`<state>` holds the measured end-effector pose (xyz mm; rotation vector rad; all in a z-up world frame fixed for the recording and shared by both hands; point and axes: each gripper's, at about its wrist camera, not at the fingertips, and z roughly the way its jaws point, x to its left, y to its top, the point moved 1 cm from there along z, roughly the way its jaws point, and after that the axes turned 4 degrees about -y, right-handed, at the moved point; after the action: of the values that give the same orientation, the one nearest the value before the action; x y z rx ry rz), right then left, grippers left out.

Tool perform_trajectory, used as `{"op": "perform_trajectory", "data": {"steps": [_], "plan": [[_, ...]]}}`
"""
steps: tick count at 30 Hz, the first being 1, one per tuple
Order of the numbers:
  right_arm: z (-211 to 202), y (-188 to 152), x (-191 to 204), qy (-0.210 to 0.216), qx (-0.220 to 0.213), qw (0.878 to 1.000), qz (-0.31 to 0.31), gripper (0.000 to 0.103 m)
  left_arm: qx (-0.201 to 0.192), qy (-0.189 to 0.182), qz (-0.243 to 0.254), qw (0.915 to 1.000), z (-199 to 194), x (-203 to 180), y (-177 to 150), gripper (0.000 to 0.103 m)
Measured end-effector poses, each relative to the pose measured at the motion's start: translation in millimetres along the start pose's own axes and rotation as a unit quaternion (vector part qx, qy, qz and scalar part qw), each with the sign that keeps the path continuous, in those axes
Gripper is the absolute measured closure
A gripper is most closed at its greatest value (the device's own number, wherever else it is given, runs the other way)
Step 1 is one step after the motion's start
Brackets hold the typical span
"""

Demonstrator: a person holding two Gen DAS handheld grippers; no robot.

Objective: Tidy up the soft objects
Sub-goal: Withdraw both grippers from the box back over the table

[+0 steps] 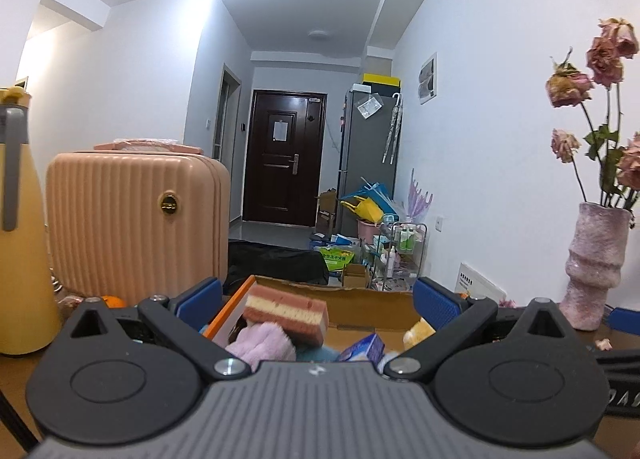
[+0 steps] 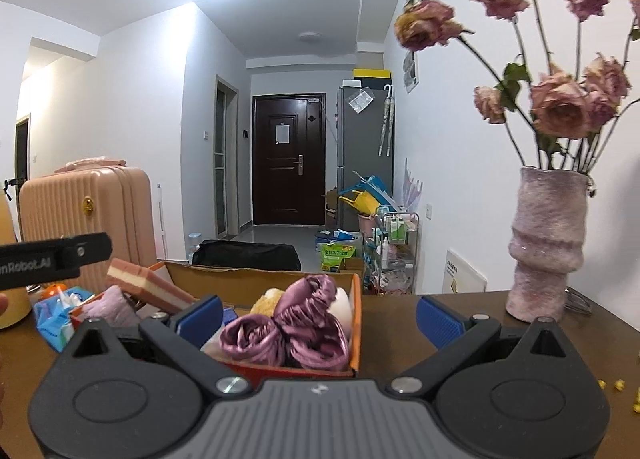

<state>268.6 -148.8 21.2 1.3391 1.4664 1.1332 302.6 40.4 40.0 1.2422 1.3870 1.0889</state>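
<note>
A: Sponge (image 1: 286, 313) sits tilted on top of the pile at the left end of the cardboard box (image 1: 372, 311), resting on the lilac fluffy cloth (image 1: 262, 345). Left gripper (image 1: 316, 301) gapes wide, holding nothing.

B: Right gripper (image 2: 318, 319)?

A: Also spread, nothing held, hovering by the purple satin bundle (image 2: 298, 335) at the box's right end. I'd say press that sponge flat before anything else goes in; it looks ready to slide.

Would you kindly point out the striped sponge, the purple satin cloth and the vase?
striped sponge (image 1: 286, 309): left wrist view, on its cream middle layer.
purple satin cloth (image 2: 288, 329): right wrist view, on the central folds.
vase (image 2: 546, 243): right wrist view, on its fuzzy body.
</note>
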Motion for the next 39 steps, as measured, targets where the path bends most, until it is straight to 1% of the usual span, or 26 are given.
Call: {"op": "perform_trajectory", "data": {"steps": [8,15,20,27,32,39], "plan": [[-58.0,-8.5,-4.7,-0.001,-0.004,1.000,-0.005,0.000,0.010,-0.005,0.011,0.9999,-52.9,5.6,-10.3,0.000],[-115.1,-19.1,-5.8,0.009,-0.011,1.000,0.000,0.000,0.005,-0.017,0.038,0.9991,-108.0,-0.5,-22.9,0.000],[-159.7,-32.7,-7.9,0.016,-0.014,1.000,0.005,0.000,0.001,-0.033,0.050,0.9982,-152.6,-6.7,-31.3,0.000],[-216.9,-58.4,-12.3,0.020,-0.004,1.000,0.007,0.000,0.007,-0.048,0.063,0.9968,-212.7,-12.1,-52.5,0.000],[-246.3,-69.7,-11.5,0.021,0.002,1.000,0.000,0.000,0.002,-0.051,0.066,0.9965,-251.2,-11.9,-68.4,0.000],[-275.3,-73.8,-8.2,0.022,-0.005,1.000,-0.007,0.000,0.008,-0.053,0.060,0.9967,-276.9,-9.4,-78.1,0.000]]}}
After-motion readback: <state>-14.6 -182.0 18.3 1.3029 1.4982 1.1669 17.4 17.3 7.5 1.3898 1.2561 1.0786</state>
